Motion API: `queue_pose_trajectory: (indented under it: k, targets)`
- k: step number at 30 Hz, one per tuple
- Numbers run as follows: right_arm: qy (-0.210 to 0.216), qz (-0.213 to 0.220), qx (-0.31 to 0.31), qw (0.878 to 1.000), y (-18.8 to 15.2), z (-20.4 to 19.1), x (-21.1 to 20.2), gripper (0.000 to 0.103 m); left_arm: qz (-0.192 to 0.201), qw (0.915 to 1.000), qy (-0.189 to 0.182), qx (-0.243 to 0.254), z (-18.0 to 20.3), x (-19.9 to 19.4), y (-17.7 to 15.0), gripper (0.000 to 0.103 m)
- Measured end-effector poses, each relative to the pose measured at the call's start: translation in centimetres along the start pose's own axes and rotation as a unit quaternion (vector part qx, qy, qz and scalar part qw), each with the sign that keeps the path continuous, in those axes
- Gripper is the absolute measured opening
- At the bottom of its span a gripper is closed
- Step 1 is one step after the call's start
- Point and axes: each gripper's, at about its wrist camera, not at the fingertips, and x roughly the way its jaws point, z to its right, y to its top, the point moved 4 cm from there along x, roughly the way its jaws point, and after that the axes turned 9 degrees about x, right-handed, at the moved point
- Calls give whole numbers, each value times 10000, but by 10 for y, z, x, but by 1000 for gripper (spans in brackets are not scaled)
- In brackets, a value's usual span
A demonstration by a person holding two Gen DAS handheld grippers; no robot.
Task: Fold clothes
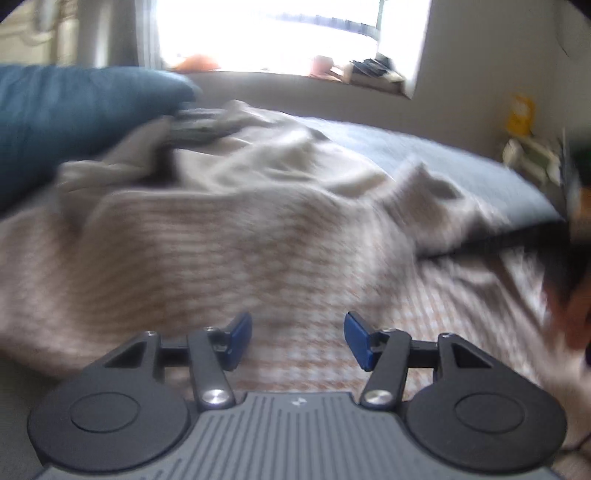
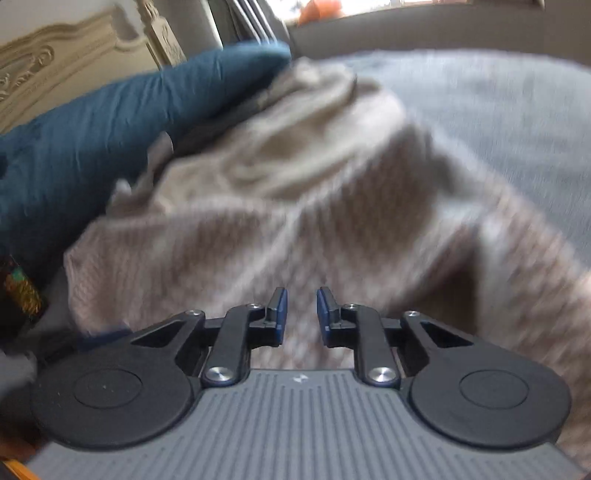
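A beige ribbed knit garment lies crumpled on the bed, blurred by motion. It also fills the right wrist view. My left gripper is open and empty, just short of the garment's near edge, over a checked sheet. My right gripper is open by a narrow gap with nothing between its blue pads, low over the garment's near part.
A dark teal pillow lies at the left behind the garment, also in the right wrist view. A grey-blue blanket covers the bed at the right. A carved headboard and a bright window stand behind.
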Motion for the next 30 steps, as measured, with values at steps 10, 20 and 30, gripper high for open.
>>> queue_pose_trajectory:
  k: [10,20,30]
  targets:
    - [96,178,449,9988,-9,8,6,16,-58,9603,1936,-2010,-154,-42,-15,64]
    - [-105,220,444,9987,-10,3,7,17,156,8811,2694,-3885,-300,-43,-42,63]
    - [-335,246,319,9986,-12,-4,9,19,25,8792,2594,-3996,-350,2,-18,32]
